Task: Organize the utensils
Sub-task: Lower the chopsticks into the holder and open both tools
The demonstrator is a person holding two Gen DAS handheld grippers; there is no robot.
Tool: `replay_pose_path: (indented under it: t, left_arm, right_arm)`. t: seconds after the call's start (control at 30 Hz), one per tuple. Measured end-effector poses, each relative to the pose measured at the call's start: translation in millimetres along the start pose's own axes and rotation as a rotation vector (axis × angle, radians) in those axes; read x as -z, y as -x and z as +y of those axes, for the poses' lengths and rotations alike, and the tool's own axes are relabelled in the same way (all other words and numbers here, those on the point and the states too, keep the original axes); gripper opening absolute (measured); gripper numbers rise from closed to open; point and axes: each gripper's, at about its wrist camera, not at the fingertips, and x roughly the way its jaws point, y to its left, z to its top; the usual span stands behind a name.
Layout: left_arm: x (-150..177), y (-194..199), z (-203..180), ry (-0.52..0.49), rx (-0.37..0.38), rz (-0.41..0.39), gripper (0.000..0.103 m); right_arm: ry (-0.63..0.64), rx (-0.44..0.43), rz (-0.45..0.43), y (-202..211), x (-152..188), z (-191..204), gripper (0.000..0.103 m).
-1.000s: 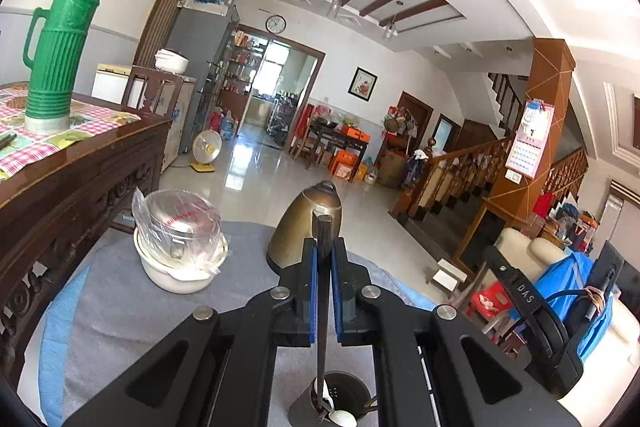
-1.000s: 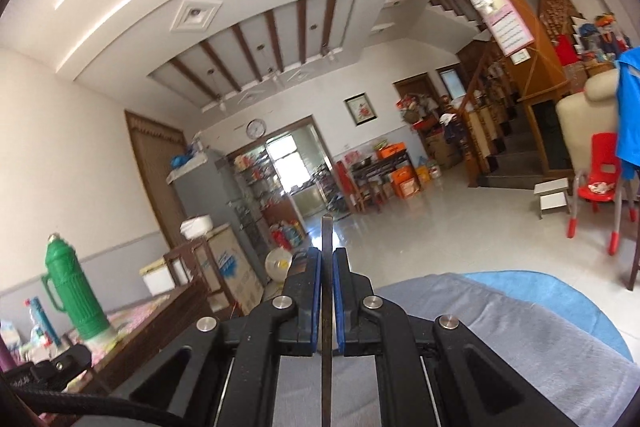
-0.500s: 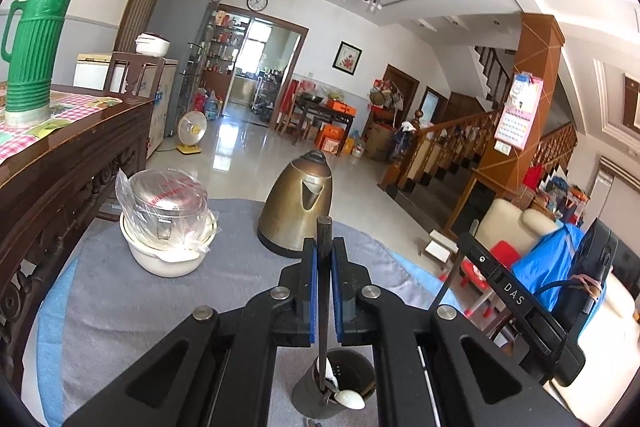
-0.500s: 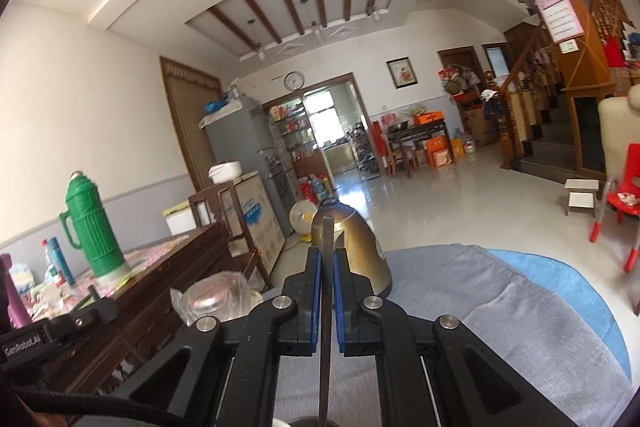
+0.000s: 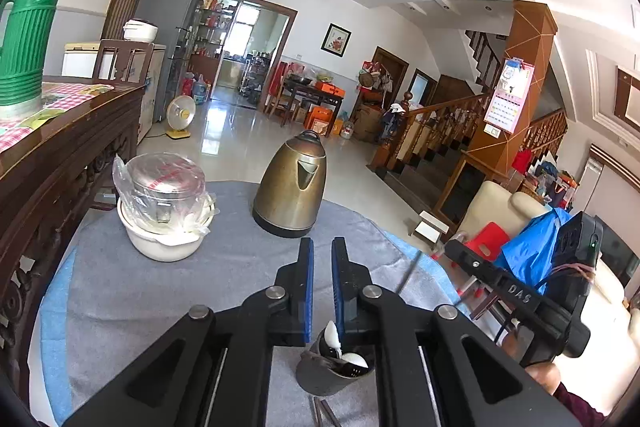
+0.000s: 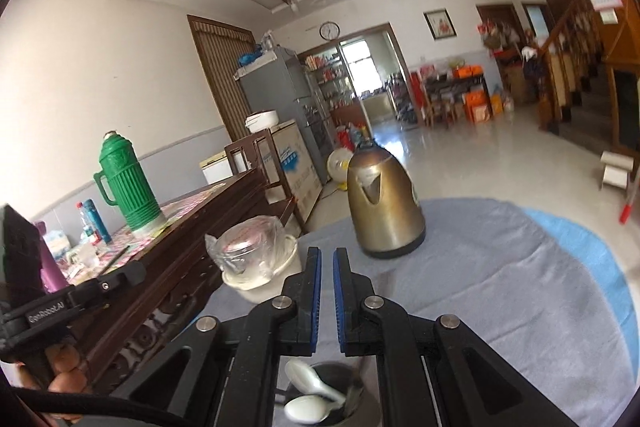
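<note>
A round table (image 5: 132, 291) covered by a grey cloth is seen beneath both tools, with a brass-coloured kettle (image 5: 291, 187) standing upright at its far side and a white bowl (image 5: 164, 241) holding a plastic-wrapped steel pot to the kettle's left. The left gripper (image 5: 322, 255) is held low over the near part of the cloth, pointed toward the kettle, its blue-padded jaws parted by a narrow gap with nothing between them. The right gripper (image 6: 325, 263) is posed likewise (also aimed at the kettle), its jaws slightly apart and empty. A dark utensil cup (image 5: 334, 373) is seen directly under the left gripper's fingers, standing on the cloth; in the right wrist view the same cup (image 6: 354, 401) lies just below that gripper's jaws. White spoons (image 6: 310, 381) are seen resting inside the cup, bowls upward. Two thin dark sticks (image 5: 322, 413) lie on the cloth just in front of the cup
</note>
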Motion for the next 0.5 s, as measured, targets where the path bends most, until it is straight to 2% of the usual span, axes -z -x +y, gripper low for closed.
replay_pose_path:
  t: [0.07, 0.13, 0.23, 0.27, 0.33, 0.37, 0.4, 0.43, 0.5]
  left_arm:
    - [-0.1, 7.6, 2.4, 0.007, -0.001, -0.013, 0.014]
    - [-0.8, 15.2, 6.1, 0.012, -0.008, -0.029, 0.028]
    - [0.9, 29.0, 13.0, 0.017, -0.029, -0.056, 0.041]
    - [3.3, 36.0, 16.7, 0.022, -0.042, -0.064, 0.043]
    - [10.2, 47.5, 23.2, 0.027, -0.064, -0.076, 0.053]
    - [14.1, 51.8, 27.9, 0.025, -0.076, -0.078, 0.056]
    - [20.2, 56.9, 30.6, 0.020, -0.099, -0.077, 0.060]
    - [26.3, 60.2, 33.2, 0.014, -0.120, -0.072, 0.061]
    - [45.1, 64.0, 40.7, 0.013, -0.167, -0.037, 0.064]
  right_arm:
    - [-0.039, -0.014, 0.001, 5.4, -1.2, -6.9, 0.008]
    - [-0.082, -0.020, -0.015, 15.0, -4.1, -16.5, 0.008]
    - [-0.133, -0.021, -0.044, 31.7, -7.4, -29.0, 0.008]
    - [-0.159, -0.016, -0.060, 39.5, -8.2, -37.1, 0.011]
    - [-0.199, -0.005, -0.084, 53.1, -7.9, -47.7, 0.026]
    - [-0.227, 0.003, -0.103, 62.4, -6.2, -57.3, 0.040]
    - [-0.238, 0.011, -0.112, 67.7, -5.9, -61.6, 0.061]
    - [-0.253, 0.033, -0.138, 78.5, -2.9, -70.8, 0.064]
    - [-0.265, 0.061, -0.161, 92.1, 3.4, -82.6, 0.064]
